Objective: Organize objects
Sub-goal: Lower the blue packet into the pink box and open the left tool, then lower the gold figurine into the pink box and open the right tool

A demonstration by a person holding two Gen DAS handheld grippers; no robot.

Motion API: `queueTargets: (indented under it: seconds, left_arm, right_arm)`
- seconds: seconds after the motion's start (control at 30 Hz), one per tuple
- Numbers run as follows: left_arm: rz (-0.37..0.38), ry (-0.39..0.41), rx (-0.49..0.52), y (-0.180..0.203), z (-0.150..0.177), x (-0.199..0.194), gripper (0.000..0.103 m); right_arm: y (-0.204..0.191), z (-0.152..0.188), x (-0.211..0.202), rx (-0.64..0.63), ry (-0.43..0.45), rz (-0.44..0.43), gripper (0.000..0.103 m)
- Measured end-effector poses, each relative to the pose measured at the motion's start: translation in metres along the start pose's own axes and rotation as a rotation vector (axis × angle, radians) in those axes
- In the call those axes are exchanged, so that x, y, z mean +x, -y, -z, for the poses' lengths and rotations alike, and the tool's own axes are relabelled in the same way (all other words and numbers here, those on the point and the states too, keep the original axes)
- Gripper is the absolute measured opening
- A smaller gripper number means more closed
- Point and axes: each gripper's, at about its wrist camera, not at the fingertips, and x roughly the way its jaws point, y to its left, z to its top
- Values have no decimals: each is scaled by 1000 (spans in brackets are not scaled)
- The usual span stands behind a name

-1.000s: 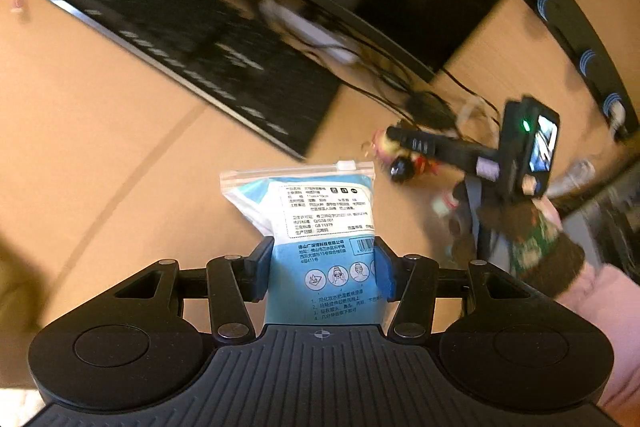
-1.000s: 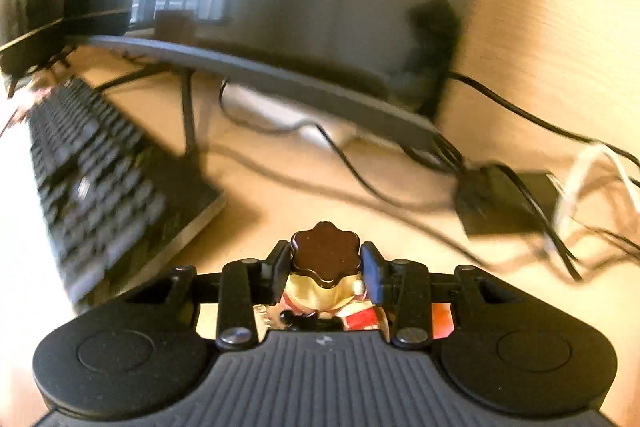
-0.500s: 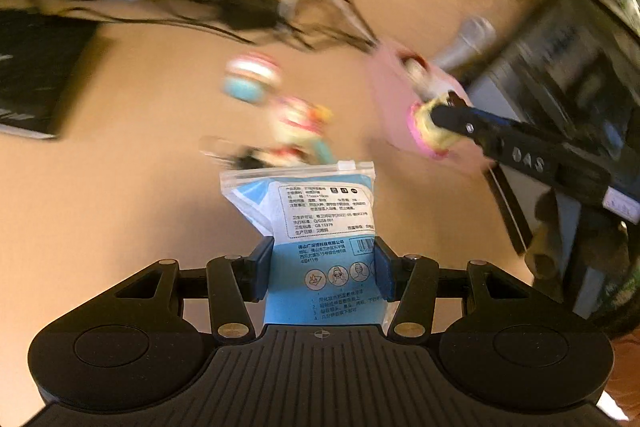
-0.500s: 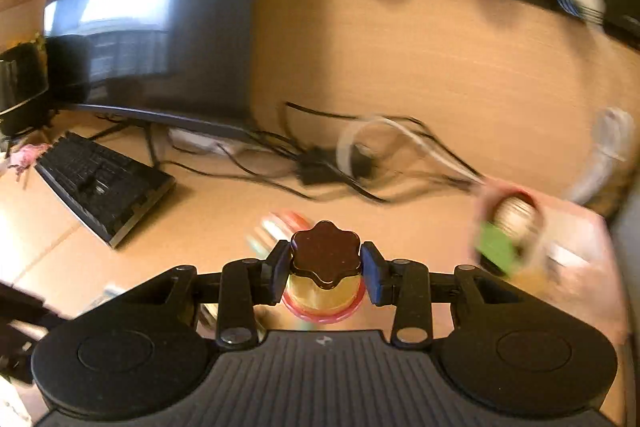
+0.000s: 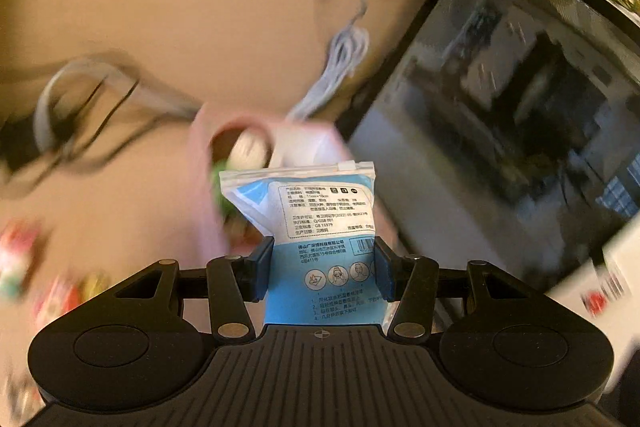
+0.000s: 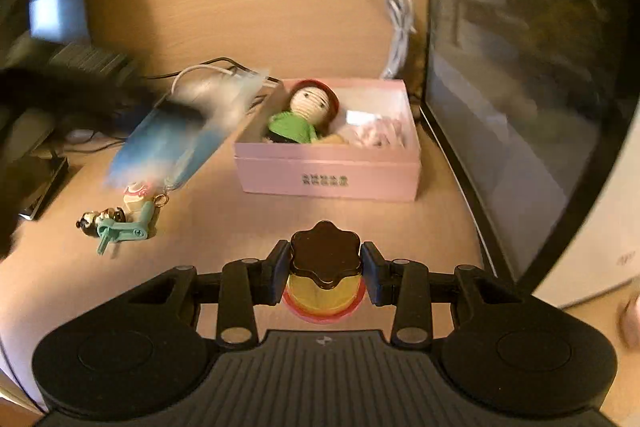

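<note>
1 pink box (image 6: pixel 326 171), 1 knit doll (image 6: pixel 304 115), 1 blue pkt (image 5: pixel 320 227), 1 pudding toy (image 6: pixel 325 279), 2 keychain figs (image 6: pixel 120 219)

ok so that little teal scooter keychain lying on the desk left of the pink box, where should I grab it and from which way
Probably take the teal scooter keychain from above, fingers closing across its narrow teal body. It lies flat on the desk, so a side approach has little to catch. Avoid the thin handle stub sticking out lower left and the small ring at its upper right. The pink box sits clear of it.
</note>
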Motion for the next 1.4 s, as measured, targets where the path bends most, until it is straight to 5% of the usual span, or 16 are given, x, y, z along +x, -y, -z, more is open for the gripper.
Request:
queueTargets:
  seconds: [0.13, 0.3, 0.53, 0.97, 1.2, 1.4]
  left_arm:
    - [-81, 52, 54, 15, -25, 67, 55]
    - [-155, -12, 28, 12, -22, 145, 55]
    - [-173, -156, 7, 11, 5, 158, 59]
    - [-134, 27, -63, -3, 8, 56, 56]
    - [-163, 5, -112, -25, 71, -15, 56]
    - [-232, -18, -272, -58, 126, -67, 56]
  right_arm:
    - [14, 7, -3, 2, 13, -10, 37]
    - [24, 16, 1, -51, -9, 0, 37]
    - [45, 23, 7, -32, -43, -2, 37]
    - [30, 6, 25, -91, -41, -51, 37]
    - [25, -14, 39, -90, -42, -60, 37]
    - [24, -60, 67, -86, 30, -15, 37]
